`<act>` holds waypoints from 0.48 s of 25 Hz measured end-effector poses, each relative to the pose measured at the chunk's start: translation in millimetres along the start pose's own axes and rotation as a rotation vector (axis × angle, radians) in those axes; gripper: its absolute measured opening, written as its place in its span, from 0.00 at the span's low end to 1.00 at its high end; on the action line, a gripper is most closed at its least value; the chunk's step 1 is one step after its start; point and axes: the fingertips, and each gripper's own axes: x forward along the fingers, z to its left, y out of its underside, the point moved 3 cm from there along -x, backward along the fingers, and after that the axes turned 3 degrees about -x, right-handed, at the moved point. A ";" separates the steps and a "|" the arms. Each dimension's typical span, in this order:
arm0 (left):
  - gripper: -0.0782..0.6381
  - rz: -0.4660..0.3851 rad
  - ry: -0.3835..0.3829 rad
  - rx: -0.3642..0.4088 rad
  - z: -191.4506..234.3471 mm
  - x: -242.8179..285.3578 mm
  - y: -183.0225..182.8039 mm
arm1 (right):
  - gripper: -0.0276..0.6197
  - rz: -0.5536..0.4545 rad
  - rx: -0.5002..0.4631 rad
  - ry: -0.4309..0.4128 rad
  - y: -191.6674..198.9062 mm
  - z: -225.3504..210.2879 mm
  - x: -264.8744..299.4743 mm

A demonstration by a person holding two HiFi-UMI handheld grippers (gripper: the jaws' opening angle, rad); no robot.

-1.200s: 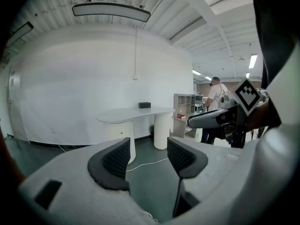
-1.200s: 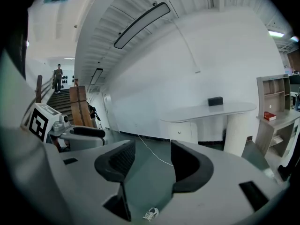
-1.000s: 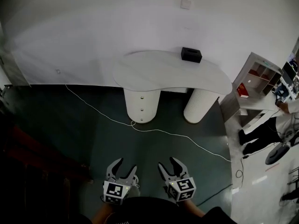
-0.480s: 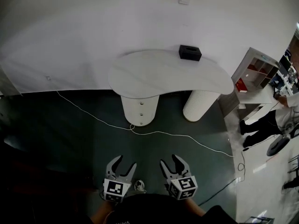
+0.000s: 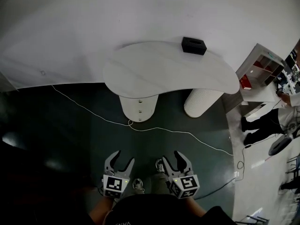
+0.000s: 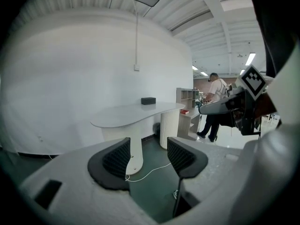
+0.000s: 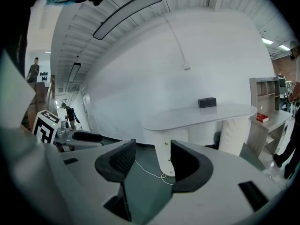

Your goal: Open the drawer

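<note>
A white curved desk (image 5: pixel 168 71) stands by the wall, some way ahead of me. Its left pedestal (image 5: pixel 138 108) is a rounded drawer unit with small knobs (image 5: pixel 139 101) down its front, drawers closed. The same pedestal (image 7: pixel 165 150) shows in the right gripper view, and the pedestal (image 6: pixel 134 149) in the left gripper view. My left gripper (image 5: pixel 120 159) and right gripper (image 5: pixel 175 157) are held low near my body, both open with nothing between the jaws, well short of the desk.
A black box (image 5: pixel 193 45) sits on the desk's far side. A white cable (image 5: pixel 159 131) runs across the dark green floor. A ribbed white column (image 5: pixel 201 102) holds the desk's right end. A shelf unit (image 5: pixel 261 69) and a person (image 5: pixel 269 123) are at the right.
The head view has moved closer to the desk and shifted; both grippers stay open and low, now slightly nearer the desk. My feet show between them.
</note>
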 end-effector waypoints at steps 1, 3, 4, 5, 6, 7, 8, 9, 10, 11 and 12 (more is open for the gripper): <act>0.44 0.011 -0.010 0.004 2.0 8.9 -1.4 | 0.38 0.004 0.000 -0.008 -2.0 -6.9 6.9; 0.44 0.025 -0.039 0.001 6.7 26.8 -4.0 | 0.38 0.015 0.001 -0.032 -7.4 -19.0 21.3; 0.44 0.029 -0.053 -0.005 8.2 36.2 -5.2 | 0.38 0.022 -0.004 -0.045 -9.2 -26.2 28.0; 0.44 0.030 -0.068 -0.013 8.7 46.1 -6.7 | 0.38 0.029 -0.014 -0.058 -10.6 -34.4 34.2; 0.44 0.027 -0.081 -0.023 8.5 56.6 -9.0 | 0.38 0.035 -0.026 -0.070 -12.1 -43.0 40.4; 0.44 0.023 -0.092 -0.030 8.0 67.4 -11.7 | 0.38 0.039 -0.037 -0.083 -13.5 -52.0 46.7; 0.44 0.022 -0.102 -0.034 7.8 78.4 -14.2 | 0.37 0.044 -0.044 -0.097 -15.2 -60.8 53.3; 0.44 0.026 -0.113 -0.035 8.1 89.2 -16.3 | 0.37 0.051 -0.045 -0.110 -17.9 -69.0 59.9; 0.44 0.031 -0.125 -0.036 8.2 99.9 -18.5 | 0.37 0.059 -0.045 -0.121 -20.7 -77.3 66.4; 0.44 0.034 -0.136 -0.036 7.8 110.3 -21.2 | 0.37 0.065 -0.048 -0.132 -22.9 -85.8 72.7; 0.44 0.035 -0.147 -0.036 6.9 120.4 -24.0 | 0.37 0.070 -0.054 -0.143 -24.4 -94.4 78.9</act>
